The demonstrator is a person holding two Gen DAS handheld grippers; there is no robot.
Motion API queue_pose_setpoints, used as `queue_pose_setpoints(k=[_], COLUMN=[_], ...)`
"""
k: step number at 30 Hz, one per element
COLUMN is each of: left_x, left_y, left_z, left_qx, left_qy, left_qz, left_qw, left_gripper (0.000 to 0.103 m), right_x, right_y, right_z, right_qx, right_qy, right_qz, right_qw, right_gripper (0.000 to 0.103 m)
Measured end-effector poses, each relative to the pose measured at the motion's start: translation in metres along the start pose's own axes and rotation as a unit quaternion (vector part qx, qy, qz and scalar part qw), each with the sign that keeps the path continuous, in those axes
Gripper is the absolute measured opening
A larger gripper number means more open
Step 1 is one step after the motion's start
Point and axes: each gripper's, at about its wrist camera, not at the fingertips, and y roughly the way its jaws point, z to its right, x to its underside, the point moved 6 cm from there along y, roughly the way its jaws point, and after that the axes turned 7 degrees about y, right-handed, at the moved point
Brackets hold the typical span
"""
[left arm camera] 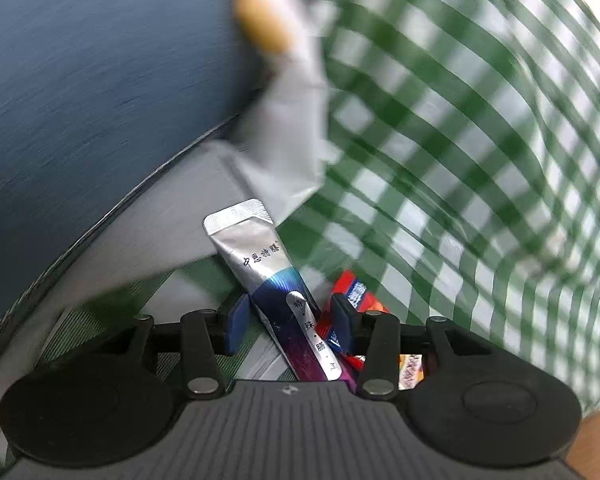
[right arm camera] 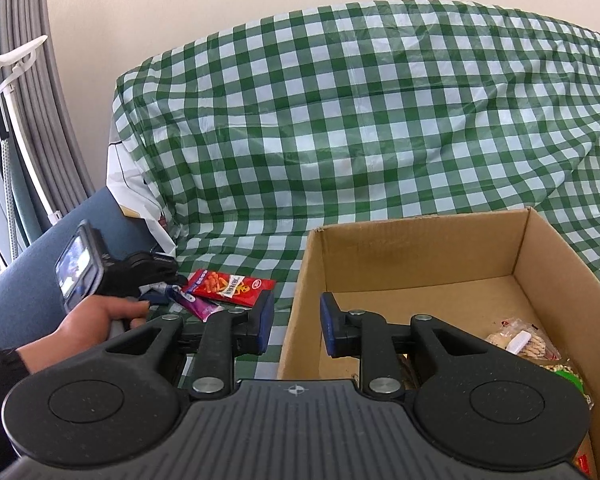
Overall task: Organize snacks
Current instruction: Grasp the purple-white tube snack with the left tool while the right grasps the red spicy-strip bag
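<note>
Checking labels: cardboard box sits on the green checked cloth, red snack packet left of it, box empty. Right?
Not empty. The right wrist view shows the cardboard box already holding snack bags in its near right corner. The rest holds: it sits on the green checked cloth, red snack packet to its left.

The silver sachet [left arm camera: 256,256] looked like glossy foil, its crimped end ribbed and catching the light. The red snack packet [right arm camera: 230,286] was shiny printed plastic film. The green-checked cloth [right arm camera: 360,120] had a thin, slightly sheeny plastic look (creased and wrinkled all over). The cardboard box [right arm camera: 420,240] was matt brown paperboard with raw cut edges. In it lay a clear plastic bag of biscuits [right arm camera: 518,340], crinkled and reflective. The right tool [right arm camera: 296,326] had matt black plastic arms, bright metal rivets, a ribbed grey body and dull blue pads [right arm camera: 266,320].
</note>
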Motion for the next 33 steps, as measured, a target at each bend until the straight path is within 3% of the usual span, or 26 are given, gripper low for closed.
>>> queue_pose_setpoints(k=[4, 13, 14, 15, 18, 25, 28, 33], left_x=[0.0, -0.001, 0.0, 0.0, 0.003, 0.026, 0.028, 0.026], left_y=[0.004, -0.014, -0.017, -0.022, -0.04, -0.076, -0.088, -0.08], left_z=[0.021, 0.022, 0.022, 0.022, 0.017, 0.009, 0.0, -0.006], left_qx=[0.003, 0.027, 0.031, 0.037, 0.057, 0.094, 0.101, 0.115], left_qy=[0.081, 0.071, 0.068, 0.061, 0.036, 0.031, -0.003, -0.063], left_qz=[0.012, -0.003, -0.008, -0.015, -0.029, -0.077, -0.068, -0.058], left_qw=[0.9966, 0.9971, 0.9972, 0.9973, 0.9973, 0.9921, 0.9926, 0.9897], left_gripper=[0.04, 0.021, 0.004, 0.0, 0.0, 0.0, 0.001, 0.012], right_x=[0.001, 0.002, 0.002, 0.002, 0.001, 0.004, 0.007, 0.011], right_y=[0.004, 0.009, 0.009, 0.009, 0.009, 0.003, -0.005, -0.02], right_z=[-0.001, -0.004, -0.004, -0.004, -0.004, -0.007, -0.012, -0.019], right_qx=[0.005, 0.009, 0.01, 0.01, 0.012, 0.012, 0.006, -0.006], right_qy=[-0.007, -0.019, -0.022, -0.023, -0.028, -0.028, -0.036, -0.059], right_qz=[-0.004, -0.008, -0.008, -0.007, -0.004, 0.002, 0.005, 0.017], right_qw=[1.0, 1.0, 1.0, 1.0, 1.0, 1.0, 0.999, 0.998], right_gripper=[0.027, 0.027, 0.027, 0.027, 0.027, 0.027, 0.03, 0.033])
